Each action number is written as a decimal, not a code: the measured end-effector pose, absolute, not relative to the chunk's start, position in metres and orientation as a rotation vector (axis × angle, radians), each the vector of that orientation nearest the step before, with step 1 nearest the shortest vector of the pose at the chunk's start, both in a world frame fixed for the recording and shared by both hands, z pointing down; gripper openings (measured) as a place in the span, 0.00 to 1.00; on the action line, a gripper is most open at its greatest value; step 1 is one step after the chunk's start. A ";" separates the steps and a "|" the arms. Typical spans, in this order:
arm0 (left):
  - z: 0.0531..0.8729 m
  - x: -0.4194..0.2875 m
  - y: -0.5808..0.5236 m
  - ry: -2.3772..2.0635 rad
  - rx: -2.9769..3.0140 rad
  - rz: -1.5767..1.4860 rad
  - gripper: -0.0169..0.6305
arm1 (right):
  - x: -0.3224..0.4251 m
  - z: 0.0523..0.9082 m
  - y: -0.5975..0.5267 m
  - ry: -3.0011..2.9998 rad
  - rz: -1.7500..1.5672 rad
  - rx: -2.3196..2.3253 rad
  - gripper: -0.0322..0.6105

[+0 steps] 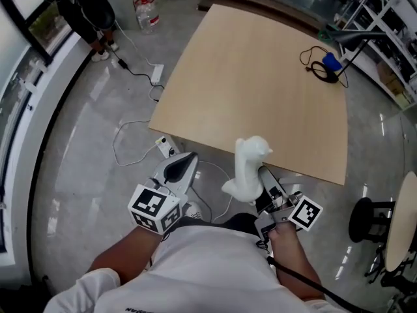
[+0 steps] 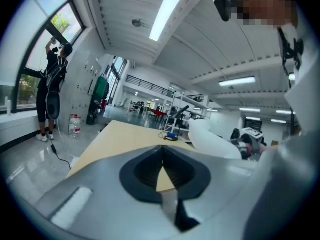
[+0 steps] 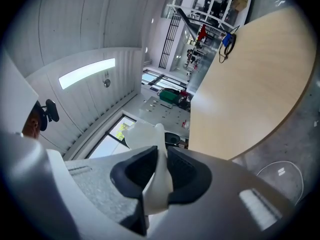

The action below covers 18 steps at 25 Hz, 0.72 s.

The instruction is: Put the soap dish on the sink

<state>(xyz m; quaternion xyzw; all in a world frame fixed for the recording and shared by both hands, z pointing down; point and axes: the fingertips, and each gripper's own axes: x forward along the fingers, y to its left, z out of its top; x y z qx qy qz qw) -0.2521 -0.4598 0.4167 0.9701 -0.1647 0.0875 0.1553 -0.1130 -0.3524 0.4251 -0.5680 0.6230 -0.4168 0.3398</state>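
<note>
A white, curved soap dish (image 1: 249,168) is clamped between the pads of my right gripper (image 1: 262,180), held in the air just off the near edge of a wooden table (image 1: 260,77). In the right gripper view the soap dish (image 3: 150,151) sticks up between the black pads of the gripper (image 3: 161,159), which is shut on it. My left gripper (image 1: 186,162) hovers to the left of the dish over the floor. In its own view the left gripper (image 2: 162,151) has its tips touching with nothing held, and the dish (image 2: 212,141) shows to the right. No sink is in view.
A blue object with a black cable (image 1: 328,65) lies on the table's far right. On the grey floor there are a power strip (image 1: 156,74), white cables (image 1: 130,142) and a water bottle (image 1: 146,13). A black stool (image 1: 368,220) stands at the right. A person (image 2: 52,91) stands by the window.
</note>
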 end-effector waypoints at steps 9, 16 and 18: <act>0.420 -0.196 -0.465 -0.233 2.799 0.276 0.04 | -0.070 0.430 -0.333 1.410 -0.998 -1.649 0.15; 0.421 -0.148 -0.473 -0.245 2.800 0.284 0.04 | -0.021 0.435 -0.343 1.394 -1.008 -1.649 0.15; 0.421 -0.135 -0.475 -0.258 2.802 0.290 0.04 | -0.006 0.437 -0.349 1.401 -1.015 -1.636 0.15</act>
